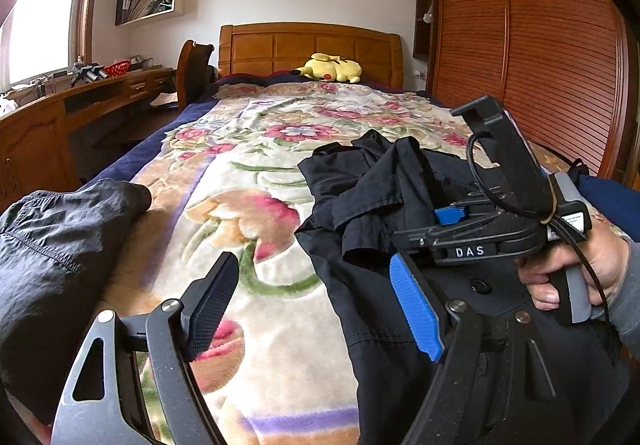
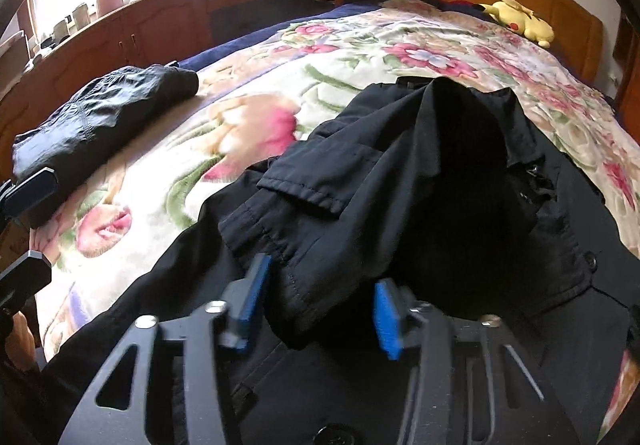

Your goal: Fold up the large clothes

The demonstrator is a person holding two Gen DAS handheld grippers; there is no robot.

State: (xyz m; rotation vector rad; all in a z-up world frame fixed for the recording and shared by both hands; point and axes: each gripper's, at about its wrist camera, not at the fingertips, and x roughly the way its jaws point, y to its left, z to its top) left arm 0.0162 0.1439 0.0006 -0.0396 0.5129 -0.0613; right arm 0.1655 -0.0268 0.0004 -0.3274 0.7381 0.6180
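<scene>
risk: right gripper (image 2: 314, 311) has a thick bunched fold of the black jacket (image 2: 400, 173) between its blue pads (image 2: 386, 319), but the pads don't look pressed on it yet. if it clamps on that wad it probably grabs several layers, not one hem, and the fold drags crooked. cloth is slack and piled, so a pull could also tug the whole jacket across the floral blanket (image 2: 280, 57) rather than lay a panel over.

second risk: left gripper (image 1: 316, 305) is released, jaws wide, nothing in them, hovering over blanket at the jacket's left edge. nothing pins the garment, so it will likely slide on any pull.

jacket lies crumpled on the near part of the bed, right of centre. another dark garment (image 2: 104, 125) sits folded well apart at the left edge.

pose: right gripper pitched down steeply into the pile, hand (image 1: 576, 265) wrapped on the handle. left one tilted down shallower, aimed up the bed.
</scene>
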